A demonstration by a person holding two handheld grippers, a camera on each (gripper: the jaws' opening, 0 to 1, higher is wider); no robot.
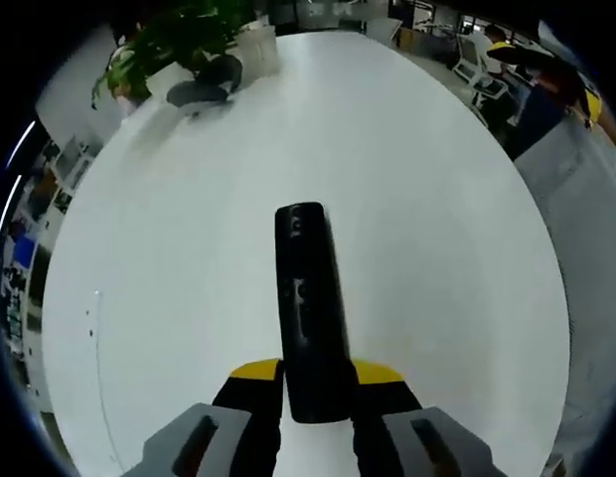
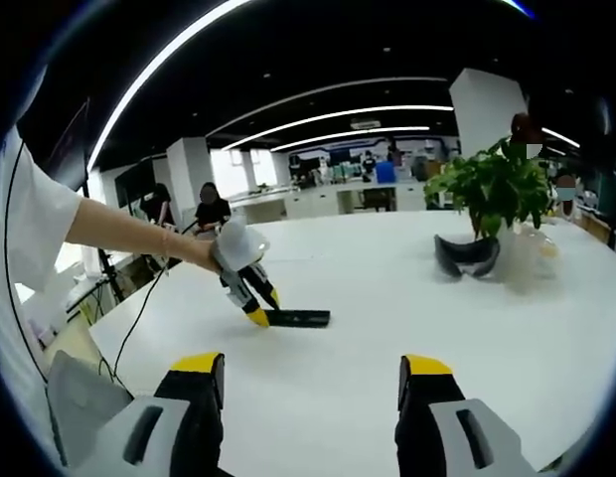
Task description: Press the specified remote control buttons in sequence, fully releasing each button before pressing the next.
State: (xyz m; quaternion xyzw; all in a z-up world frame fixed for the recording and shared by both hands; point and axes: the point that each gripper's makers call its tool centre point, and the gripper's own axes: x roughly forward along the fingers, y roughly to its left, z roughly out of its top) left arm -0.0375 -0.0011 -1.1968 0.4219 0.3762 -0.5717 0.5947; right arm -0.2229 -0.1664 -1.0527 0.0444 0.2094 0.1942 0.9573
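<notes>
A black remote control (image 1: 310,308) lies lengthwise on the white table (image 1: 169,278), its near end between the yellow-tipped jaws of my left gripper (image 1: 316,376), which close against its sides. In the right gripper view the same remote (image 2: 298,318) lies flat on the table (image 2: 407,298), with the left gripper (image 2: 256,310) tilted down onto its left end, held by a person's hand. My right gripper (image 2: 313,373) hovers nearer the table's front, jaws wide apart with nothing between them.
A potted green plant (image 1: 179,45) and a dark curved object (image 1: 204,89) stand at the table's far end; the plant (image 2: 497,189) and dark object (image 2: 467,253) also stand right of the remote. People sit at desks behind. A cable (image 2: 139,308) hangs off the left edge.
</notes>
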